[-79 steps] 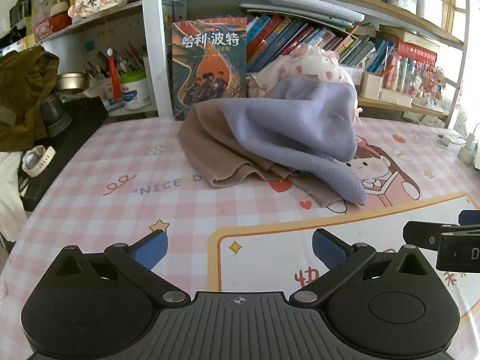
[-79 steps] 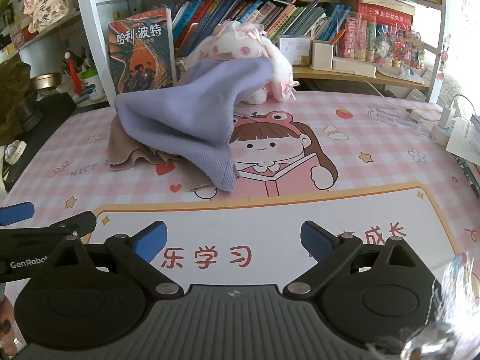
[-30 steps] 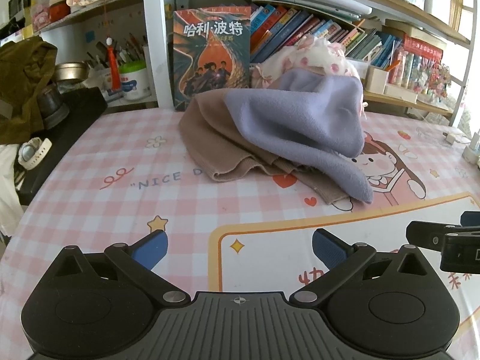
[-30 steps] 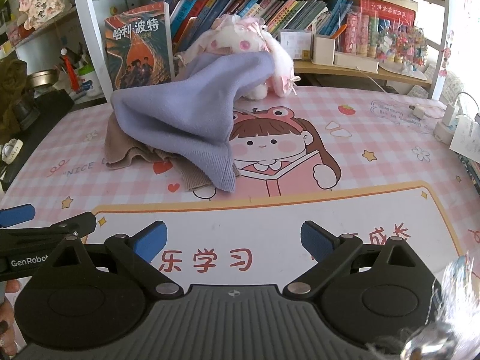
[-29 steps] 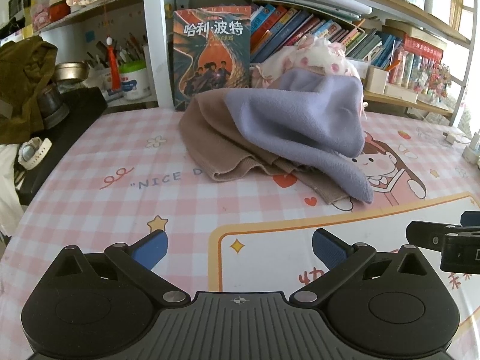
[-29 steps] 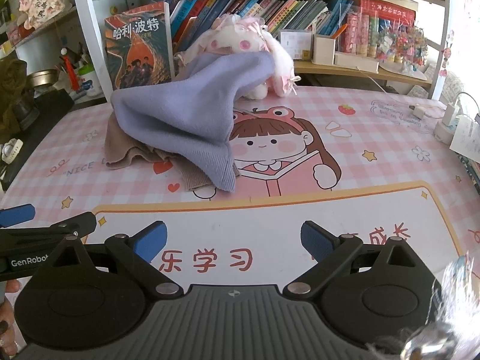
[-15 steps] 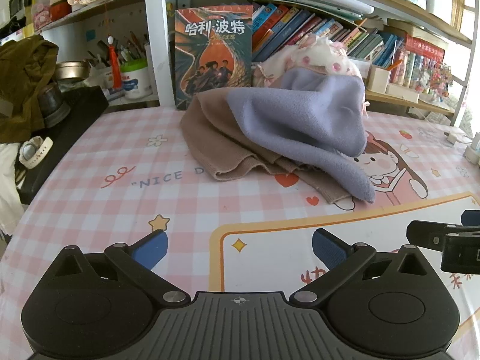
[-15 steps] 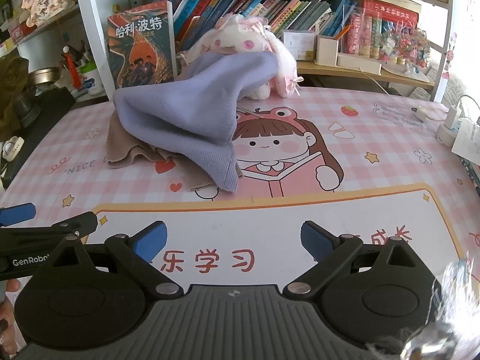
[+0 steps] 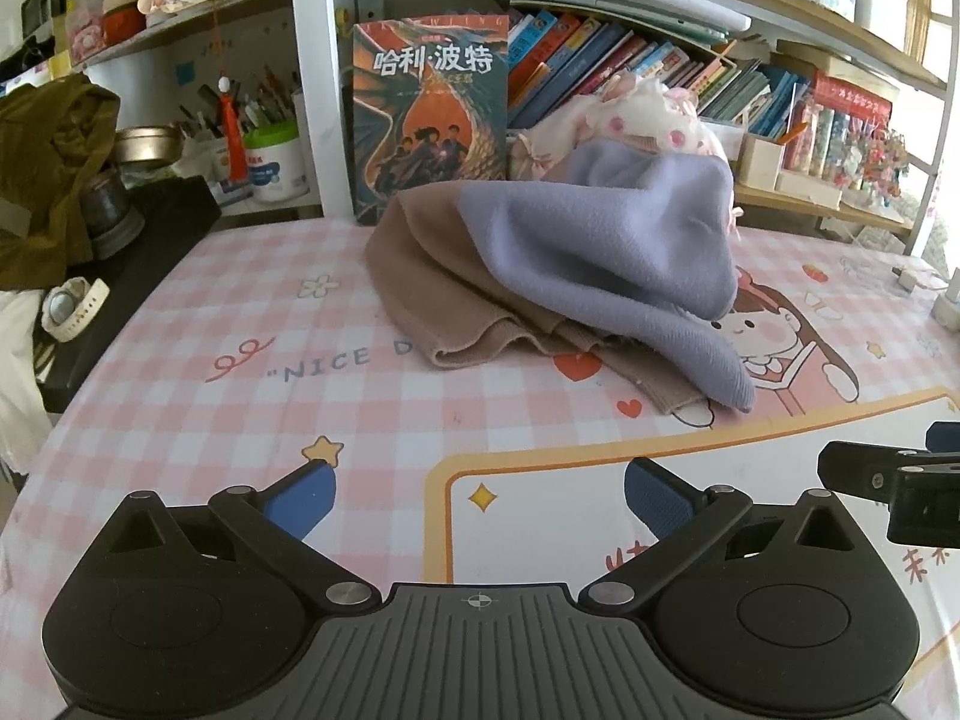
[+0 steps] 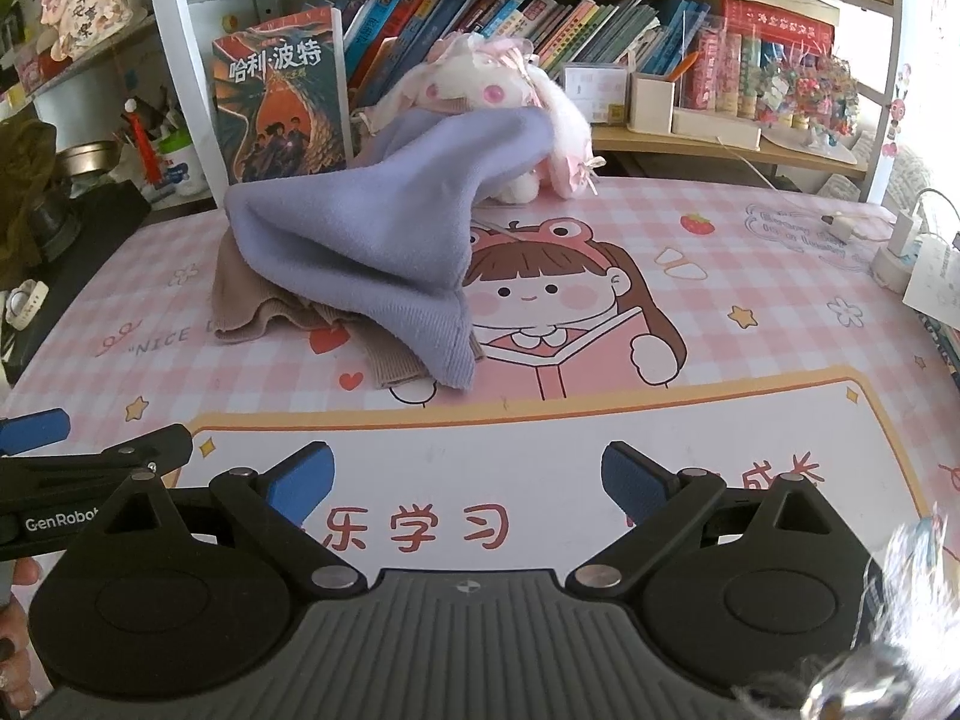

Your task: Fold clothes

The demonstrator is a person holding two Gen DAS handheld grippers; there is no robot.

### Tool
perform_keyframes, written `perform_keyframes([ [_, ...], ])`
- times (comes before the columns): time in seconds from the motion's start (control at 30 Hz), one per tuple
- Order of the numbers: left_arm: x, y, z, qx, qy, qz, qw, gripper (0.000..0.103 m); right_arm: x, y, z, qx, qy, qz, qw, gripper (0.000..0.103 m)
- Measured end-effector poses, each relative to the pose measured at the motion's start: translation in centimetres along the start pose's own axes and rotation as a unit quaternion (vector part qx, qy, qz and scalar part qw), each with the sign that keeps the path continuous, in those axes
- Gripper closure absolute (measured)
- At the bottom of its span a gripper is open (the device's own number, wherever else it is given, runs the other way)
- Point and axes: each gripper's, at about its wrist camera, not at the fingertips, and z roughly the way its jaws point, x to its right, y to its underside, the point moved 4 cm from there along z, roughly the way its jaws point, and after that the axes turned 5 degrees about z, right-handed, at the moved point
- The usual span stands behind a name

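Nearest to me, my left hand-held gripper (image 9: 477, 495) hangs low over the desk (image 9: 180, 420) with its blue-padded fingers (image 9: 300, 495) spread wide and nothing between them. My right hand-held gripper (image 10: 468, 480) sits beside it at about the same height, its blue pads likewise wide apart and empty. Each one shows at the edge of the other's view: the right one's black finger enters at the right of the left wrist view, and the left one's at the left of the right wrist view.

Below both is a pink-and-white checked desk mat with a white panel framed in orange (image 10: 540, 432) and a cartoon girl reading a book (image 10: 540, 300).

Farther out, well apart from both grippers, the clothes lie heaped in the middle of the desk. A soft lavender knit garment (image 9: 600, 246) is draped on top of a crumpled tan ribbed garment (image 9: 432, 282), whose wavy hem spills out to the left. The lavender piece's far end rises over a white-and-pink plush toy (image 10: 480, 90).

Behind the heap, a dark illustrated book with Chinese lettering (image 9: 429, 120) stands upright against a white shelf post, next to a row of leaning colourful books (image 10: 480, 6) on the shelf.
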Motion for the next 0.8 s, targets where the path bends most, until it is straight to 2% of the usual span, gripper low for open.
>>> perform_keyframes([
  [0.8,-0.29,-0.33,0.75,-0.005,0.005,0.0,1.0,0.0,-0.18,-0.35,0.72,-0.004,0.0,0.0,1.0,0.007],
])
